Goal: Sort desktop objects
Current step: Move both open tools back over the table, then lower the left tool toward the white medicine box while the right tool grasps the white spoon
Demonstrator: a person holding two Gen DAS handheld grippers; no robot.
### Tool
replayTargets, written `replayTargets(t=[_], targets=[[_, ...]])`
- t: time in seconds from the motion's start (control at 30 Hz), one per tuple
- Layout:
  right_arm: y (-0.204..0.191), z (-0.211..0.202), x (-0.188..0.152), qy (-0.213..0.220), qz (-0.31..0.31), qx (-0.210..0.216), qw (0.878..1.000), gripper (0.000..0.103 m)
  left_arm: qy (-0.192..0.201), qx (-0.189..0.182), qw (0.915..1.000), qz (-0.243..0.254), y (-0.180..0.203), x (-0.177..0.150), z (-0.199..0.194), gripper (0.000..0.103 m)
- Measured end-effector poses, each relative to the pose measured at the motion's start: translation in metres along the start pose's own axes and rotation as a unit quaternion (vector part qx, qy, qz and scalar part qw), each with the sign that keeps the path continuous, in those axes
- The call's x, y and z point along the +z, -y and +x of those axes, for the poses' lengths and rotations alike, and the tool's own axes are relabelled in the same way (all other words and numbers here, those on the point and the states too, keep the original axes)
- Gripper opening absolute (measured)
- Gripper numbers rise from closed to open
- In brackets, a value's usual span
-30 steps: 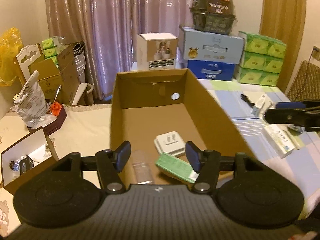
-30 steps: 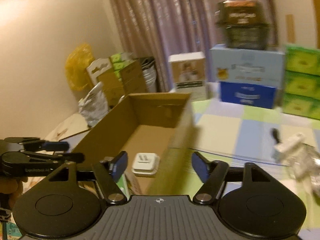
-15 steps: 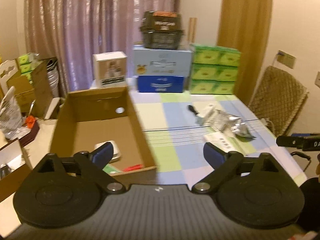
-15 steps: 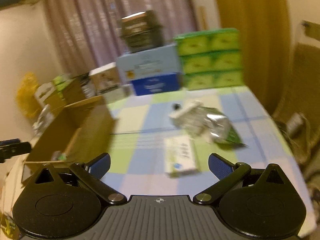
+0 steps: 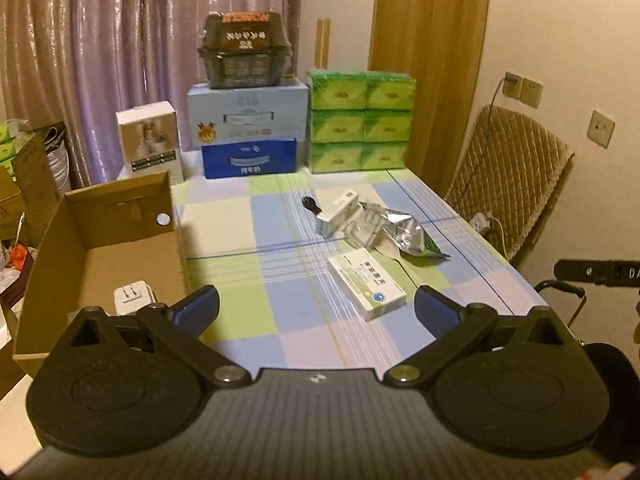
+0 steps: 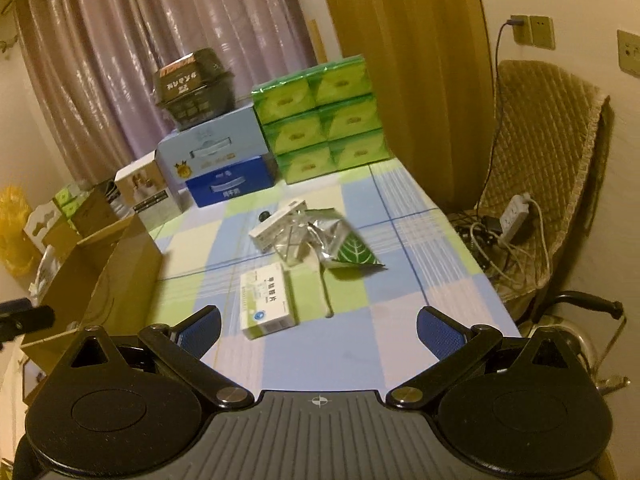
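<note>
Hovering over the near edge of the tabletop [image 5: 224, 224], both tools are empty-handed: the left gripper [image 5: 316, 306] has its jaws spread wide with nothing between them, and the right gripper [image 6: 318, 326] is just as wide and just as bare. Look left and the cardboard box [image 5: 100, 256] already has something in it, a white plug adapter [image 5: 130, 300] sitting on its floor near the front, so the sorting looks to be under way. Plenty left, though! Out on the checked cloth lies a white and green medicine box [image 6: 266, 300], closest to the right gripper, flat on its back. Beyond it sits a little heap: a foil pouch [image 6: 336, 240] with a green leaf print, a slim white carton [image 6: 276, 220] touching it, a clear blister pack [image 5: 364, 230] tucked between them, and a small black thing [image 5: 310, 203] behind, too small to make out. My guess is the medicine box goes next, since it lies apart from the heap.
</note>
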State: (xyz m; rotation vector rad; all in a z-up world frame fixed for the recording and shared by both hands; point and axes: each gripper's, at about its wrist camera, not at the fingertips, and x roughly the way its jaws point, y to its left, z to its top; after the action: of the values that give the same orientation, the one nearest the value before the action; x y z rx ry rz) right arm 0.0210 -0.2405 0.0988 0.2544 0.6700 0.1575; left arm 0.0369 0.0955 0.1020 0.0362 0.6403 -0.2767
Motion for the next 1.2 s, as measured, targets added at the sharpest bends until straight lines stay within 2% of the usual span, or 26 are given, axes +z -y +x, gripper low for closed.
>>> replayTargets(t=[0.3,0.6,0.87,1.2], targets=[[0.005,0.015,0.009,-0.012,-0.007,0.007,1.000,0.101,-0.015,-0.005,0.9998,-0.010,0.012,0.008,0.020,0.102],[0.019,0.040,0.019,-0.023,0.013,0.007,1.000,0.101,-0.041,-0.013,0.9991,-0.005,0.024,0.010,0.059,0.102],[0.030,0.069,0.029,-0.046,0.005,0.007,0.999,0.101,-0.069,-0.016,0.9974,-0.011,0.036,0.007,0.102,0.102],[0.050,0.116,0.042,-0.091,-0.020,0.000,0.996,0.101,-0.103,-0.019,0.9936,-0.042,0.050,0.000,0.167,0.102]])
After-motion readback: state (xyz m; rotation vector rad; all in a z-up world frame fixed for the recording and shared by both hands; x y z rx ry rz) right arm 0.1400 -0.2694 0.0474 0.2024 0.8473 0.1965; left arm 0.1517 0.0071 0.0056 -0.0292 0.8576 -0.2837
